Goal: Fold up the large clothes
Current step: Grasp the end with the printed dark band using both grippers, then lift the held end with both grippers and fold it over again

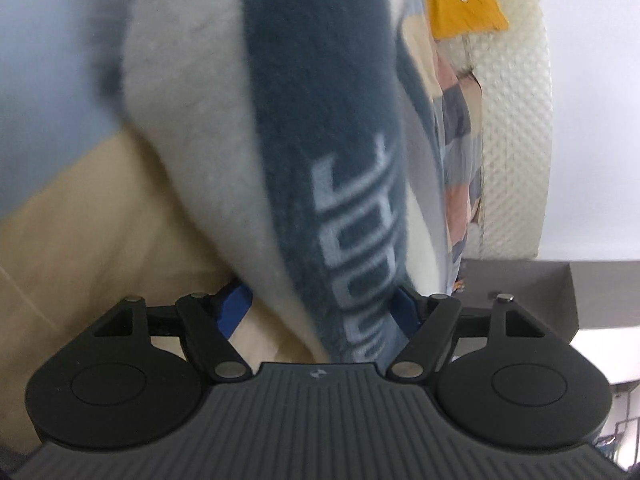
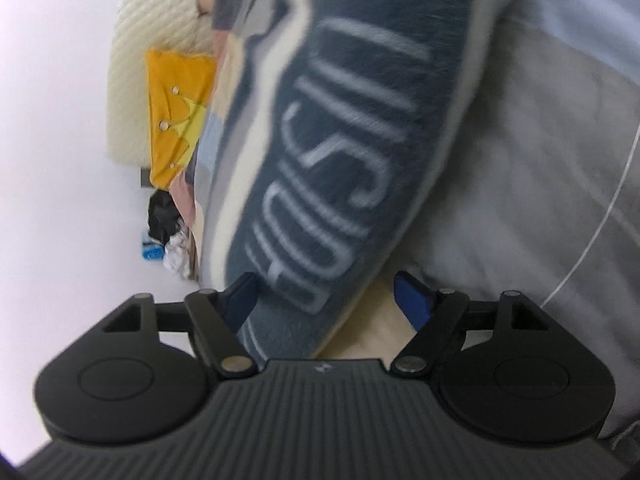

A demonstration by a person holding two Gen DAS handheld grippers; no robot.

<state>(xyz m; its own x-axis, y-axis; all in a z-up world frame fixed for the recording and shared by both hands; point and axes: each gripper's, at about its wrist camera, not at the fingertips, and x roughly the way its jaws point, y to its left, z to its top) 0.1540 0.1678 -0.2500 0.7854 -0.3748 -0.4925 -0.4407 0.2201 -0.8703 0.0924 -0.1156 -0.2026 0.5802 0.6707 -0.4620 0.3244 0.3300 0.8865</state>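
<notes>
Between both sets of wide-spread jaws hangs the blanket (image 1: 320, 128): left gripper (image 1: 320, 304) and right gripper (image 2: 324, 300) seem mid-release, pressing nothing. Next: regrasp an edge for another fold.

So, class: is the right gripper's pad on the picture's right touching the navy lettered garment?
Apart. The right wrist view shows a beige strip between that pad and the navy lettered garment; the right gripper is open.

In both wrist views the lettered garment (image 1: 320, 128) runs toward twelve o'clock between each claw's fingers, cushion (image 2: 176, 112) at ten o'clock in the right view.
</notes>
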